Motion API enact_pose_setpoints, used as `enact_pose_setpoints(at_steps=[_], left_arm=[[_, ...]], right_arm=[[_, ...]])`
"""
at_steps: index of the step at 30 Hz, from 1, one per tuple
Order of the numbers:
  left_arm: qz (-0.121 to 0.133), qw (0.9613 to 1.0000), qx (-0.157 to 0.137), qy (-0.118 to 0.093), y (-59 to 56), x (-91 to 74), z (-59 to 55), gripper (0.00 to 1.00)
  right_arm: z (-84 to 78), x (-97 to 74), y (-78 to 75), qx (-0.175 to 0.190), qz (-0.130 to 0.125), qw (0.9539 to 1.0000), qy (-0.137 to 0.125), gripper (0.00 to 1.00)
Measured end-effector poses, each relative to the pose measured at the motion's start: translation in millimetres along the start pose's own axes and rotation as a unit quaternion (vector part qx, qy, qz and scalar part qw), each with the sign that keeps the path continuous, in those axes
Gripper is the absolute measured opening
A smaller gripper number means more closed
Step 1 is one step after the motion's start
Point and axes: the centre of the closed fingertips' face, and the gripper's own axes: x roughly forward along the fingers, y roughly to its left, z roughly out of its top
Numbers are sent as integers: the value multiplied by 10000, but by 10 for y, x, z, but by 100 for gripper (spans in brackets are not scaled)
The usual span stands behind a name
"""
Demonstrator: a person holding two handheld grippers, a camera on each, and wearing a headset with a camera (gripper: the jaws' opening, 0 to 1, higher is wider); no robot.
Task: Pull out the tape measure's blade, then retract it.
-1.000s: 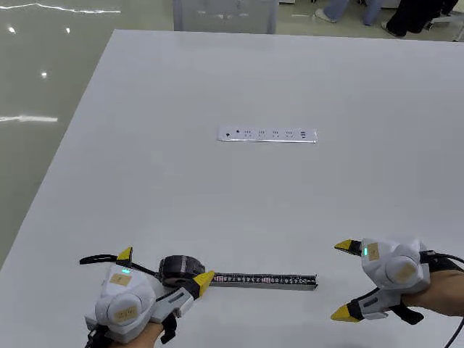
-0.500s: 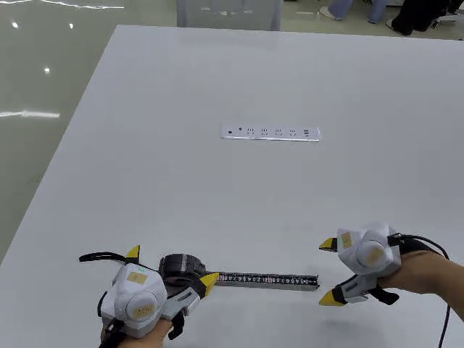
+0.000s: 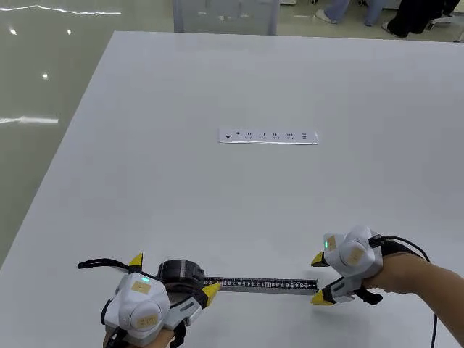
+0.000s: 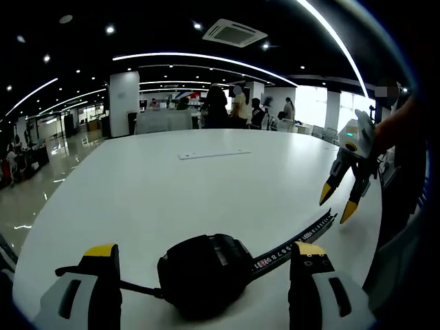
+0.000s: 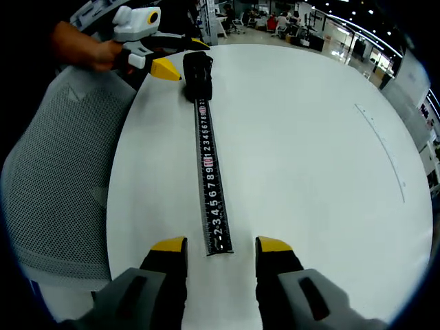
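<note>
Tape measure case (image 3: 181, 272), black, sits on the white table (image 3: 217, 203) close to the near edge. Left gripper (image 3: 172, 275) straddles it with jaws spread wide. In the left gripper view the case (image 4: 206, 275) lies between the two yellow tips of that gripper (image 4: 205, 249), with a gap on each side and no grip on it. A black wrist strap (image 3: 98, 262) trails from the case toward the person's left.

Blade (image 3: 261, 284) is drawn out flat along the tabletop to the right of the case, numbers facing up. Its free end lies at the right gripper (image 3: 318, 279). In the right gripper view the end hook sits just ahead of the parted yellow tips (image 5: 221, 243), roughly on the line between them. The jaws are apart and hold nothing, and I cannot tell whether they touch the blade. From there the blade (image 5: 210, 185) runs straight ahead to the case (image 5: 198, 69), with the left gripper (image 5: 182, 58) at it. The left gripper view shows the right gripper (image 4: 335, 205) beyond the blade (image 4: 295, 240), tips pointing down.

Farther out, at mid-table and well apart from the tape, a white power strip (image 3: 268, 136) lies flat. Beyond the far edge there is glossy floor, and people stand there.
</note>
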Motion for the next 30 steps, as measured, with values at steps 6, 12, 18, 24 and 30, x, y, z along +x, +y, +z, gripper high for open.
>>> enact_pose_setpoints(at_steps=[6,12,18,24,30], left_arm=[[29,9999,-85,61,9,-7,-27,100],[1,9999,-109,42,-13,-4,-15,100],[10,9997,-208,91,-1,8,-38,99],[65,9997,-213,109,11,17,-60,96],[69,9995,-251,153,-8,44,-96,95]], right_arm=[[-76,70,25,188,86,9998,78,30],[-88,82,16,15,48,9999,127,23],[-89,107,15,-147,-47,9996,235,15],[-92,109,10,-178,-91,9991,386,14],[-78,104,12,-146,-66,9983,554,14]])
